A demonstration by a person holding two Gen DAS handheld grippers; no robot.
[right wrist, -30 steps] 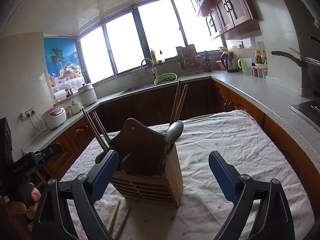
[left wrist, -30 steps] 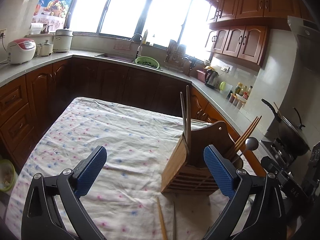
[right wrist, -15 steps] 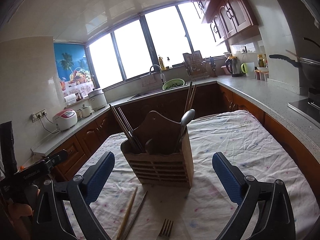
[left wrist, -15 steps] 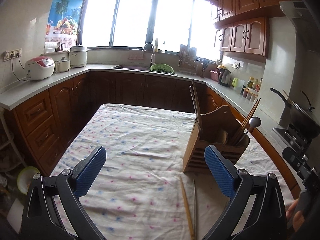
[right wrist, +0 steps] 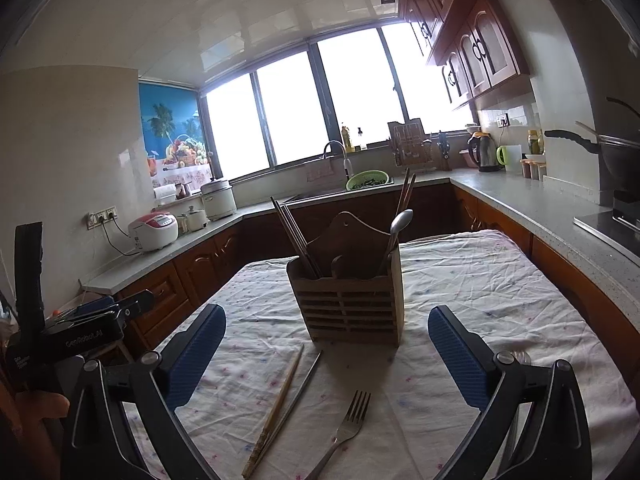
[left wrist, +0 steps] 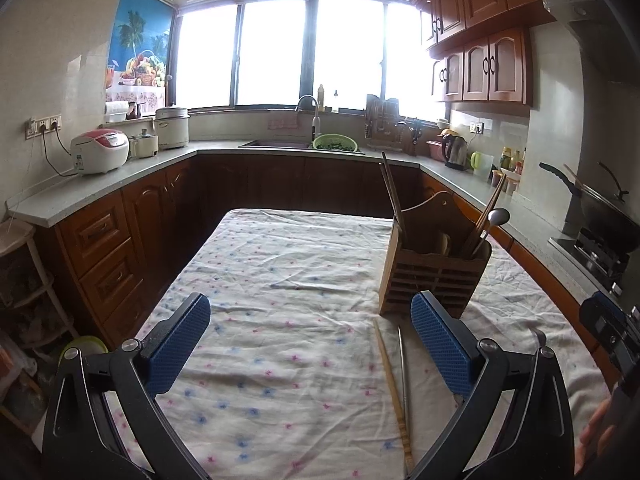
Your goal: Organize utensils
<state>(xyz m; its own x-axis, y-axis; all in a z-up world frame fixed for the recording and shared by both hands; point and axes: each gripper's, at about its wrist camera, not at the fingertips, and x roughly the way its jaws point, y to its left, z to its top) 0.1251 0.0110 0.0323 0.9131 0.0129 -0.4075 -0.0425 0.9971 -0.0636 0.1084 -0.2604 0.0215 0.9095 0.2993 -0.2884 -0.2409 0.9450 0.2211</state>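
Observation:
A wooden utensil holder [left wrist: 434, 274] [right wrist: 349, 302] stands on the cloth-covered table, holding dark chopsticks [right wrist: 294, 236], brown chopsticks and a metal spoon [right wrist: 398, 228]. A wooden chopstick [right wrist: 276, 406] [left wrist: 394, 390] and a metal chopstick [right wrist: 298, 394] [left wrist: 404, 376] lie side by side in front of the holder. A metal fork [right wrist: 346, 426] lies to their right. My left gripper [left wrist: 310, 350] is open and empty, left of the holder. My right gripper [right wrist: 326, 354] is open and empty, above the loose utensils.
The table carries a white flowered cloth [left wrist: 280, 280]. Kitchen counters with wooden cabinets surround it. A rice cooker [left wrist: 100, 151] stands at left, a sink with a green colander [left wrist: 334, 144] at the back, a kettle [left wrist: 456, 152] and a wok [left wrist: 608, 208] at right.
Both grippers have drawn back from the holder and levelled out. The holder now looks smaller, and the loose chopsticks and the fork have come into fuller view.

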